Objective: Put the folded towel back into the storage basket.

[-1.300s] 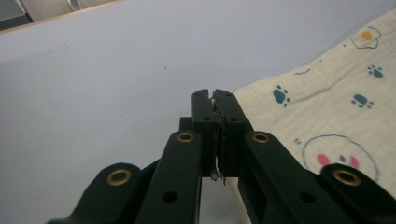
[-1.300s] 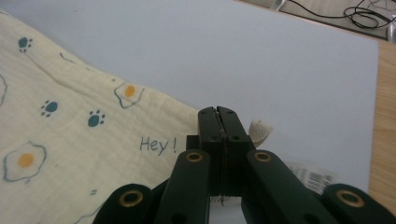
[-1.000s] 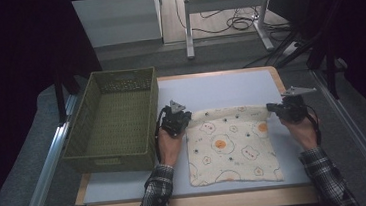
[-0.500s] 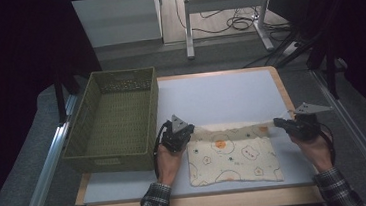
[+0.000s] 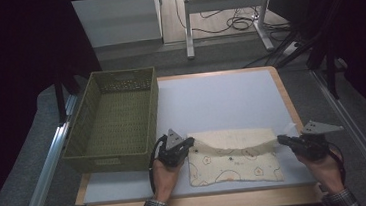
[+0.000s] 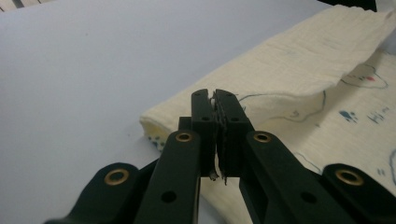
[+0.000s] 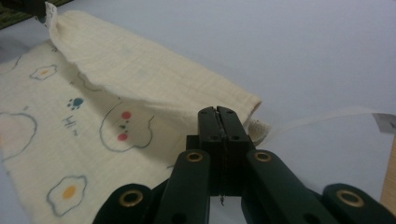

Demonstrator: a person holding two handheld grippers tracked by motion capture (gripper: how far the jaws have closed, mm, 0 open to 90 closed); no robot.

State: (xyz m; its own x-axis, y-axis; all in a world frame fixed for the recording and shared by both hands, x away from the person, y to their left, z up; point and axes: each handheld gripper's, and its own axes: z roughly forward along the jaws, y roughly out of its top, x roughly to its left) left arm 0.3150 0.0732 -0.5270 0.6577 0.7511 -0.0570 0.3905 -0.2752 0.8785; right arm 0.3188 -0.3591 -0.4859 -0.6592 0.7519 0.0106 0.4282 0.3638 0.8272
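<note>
Two grippers: left gripper (image 5: 188, 143) and right gripper (image 5: 281, 140) clamp cloth corners.
Cloth (image 5: 235, 162): soft cream muslin, egg-printed, long axis sideways, right of wicker basket (image 5: 114, 120).

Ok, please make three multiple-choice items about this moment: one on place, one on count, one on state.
1. Where does the green woven basket stand?
A. at the table's left side
B. on the cloth
C. at the table's right edge

2. How many grippers pinch the printed cloth?
A. none
B. one
C. two

3. How does the cloth lie?
A. spread flat
B. far edge folded toward the person
C. rolled into a ball

Answers:
1 A, the high view shows it left of the cloth.
2 C, the left gripper and right gripper each have their jaws closed on a corner.
3 B, the plain underside overlaps the printed side.
</note>
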